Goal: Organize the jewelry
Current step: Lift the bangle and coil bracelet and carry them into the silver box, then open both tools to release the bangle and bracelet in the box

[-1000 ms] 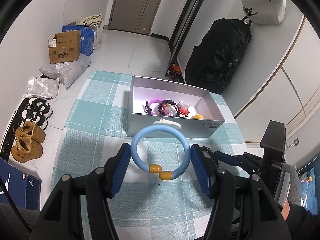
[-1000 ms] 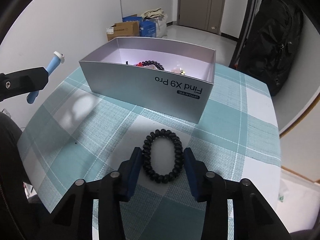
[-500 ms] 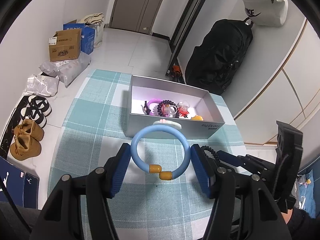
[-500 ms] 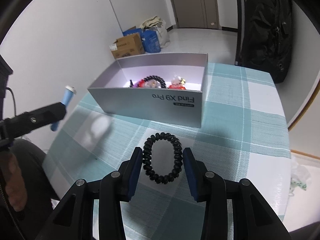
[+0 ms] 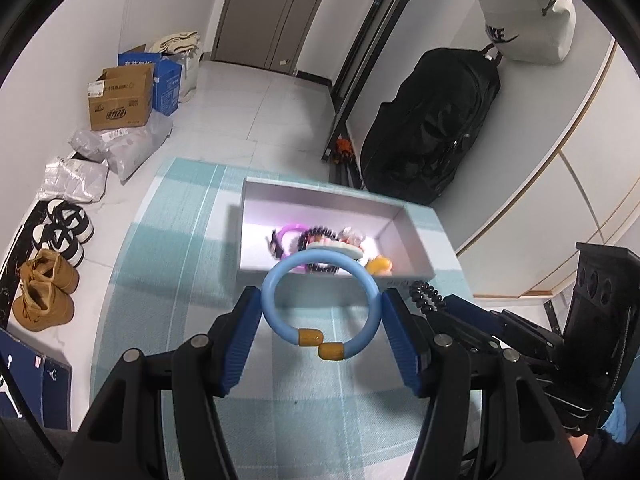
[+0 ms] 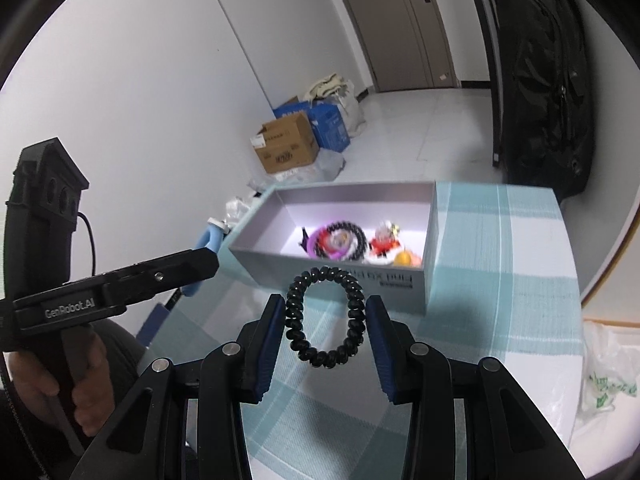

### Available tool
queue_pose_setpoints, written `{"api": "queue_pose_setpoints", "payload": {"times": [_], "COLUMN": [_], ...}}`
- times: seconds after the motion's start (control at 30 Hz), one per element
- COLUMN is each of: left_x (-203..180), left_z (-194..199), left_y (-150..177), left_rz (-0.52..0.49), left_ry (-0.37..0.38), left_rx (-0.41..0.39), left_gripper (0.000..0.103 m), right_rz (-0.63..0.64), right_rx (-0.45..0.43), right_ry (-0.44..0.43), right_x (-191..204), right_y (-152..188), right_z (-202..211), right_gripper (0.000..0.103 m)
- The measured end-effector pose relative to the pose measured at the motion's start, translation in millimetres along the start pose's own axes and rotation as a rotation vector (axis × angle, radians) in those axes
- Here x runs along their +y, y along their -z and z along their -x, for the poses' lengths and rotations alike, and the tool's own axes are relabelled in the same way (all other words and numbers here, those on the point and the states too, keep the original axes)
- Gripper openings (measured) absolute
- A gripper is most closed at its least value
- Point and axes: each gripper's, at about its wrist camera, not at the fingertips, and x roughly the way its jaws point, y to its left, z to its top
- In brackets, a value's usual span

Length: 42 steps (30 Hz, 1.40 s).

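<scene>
Jewelry is split three ways: one piece in each gripper, the rest in the silver box [image 5: 412,240].

Left gripper [image 5: 320,320] clamps a light-blue bangle [image 5: 272,312] with two mustard-yellow end caps — blue pads pressed on its left and right sides, ring held above the checked teal tablecloth [image 5: 168,280]. A white-and-pink charm sits on the bangle's far side, overlapping the box's near wall in the left wrist view.

Right gripper [image 6: 326,314] grips a black spiral hair tie [image 6: 294,316], pads squeezing both sides so the loop stands as a tall oval. It hangs just in front of the box's near wall [image 6: 400,288], above the cloth, not touching it as far as I can tell.

Box stands open on the far half of the table. Inside, bunched toward the near right: purple ring [image 6: 316,242], another black spiral tie [image 6: 360,236], small red figure [image 6: 383,243], orange-yellow piece [image 6: 405,258]. Some blur — finer detail not readable.

Right wrist view also shows the left gripper coming in from the left, with the bangle's blue edge poking out beyond it, left of the box.

Off the table: cardboard box [image 5: 120,98], shoes [image 5: 44,292] on the floor far left, black bag [image 5: 432,132] against the far right wall.
</scene>
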Motion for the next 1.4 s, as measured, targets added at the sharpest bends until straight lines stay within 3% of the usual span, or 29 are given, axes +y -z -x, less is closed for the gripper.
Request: {"api": "queue_pose_setpoints", "payload": {"times": [0.73, 1.4], "left_x": [-3.2, 5.4], "left_z": [-36.2, -77.6], "left_y": [-49.1, -58.8], "left_rz": [-0.002, 0.021], "left_ry": [0.033, 0.077], "left_rx": [0.015, 0.080], "left_gripper": [0.056, 0.056], "right_rz": [0.016, -0.043], "right_rx": [-0.048, 0.001], "right_ry": [-0.035, -0.029], "right_x": [-9.9, -51.2], "right_y": [-67.6, -74.3], "right_z": [-23.4, -61.6], "right_gripper": [0.040, 0.040]}}
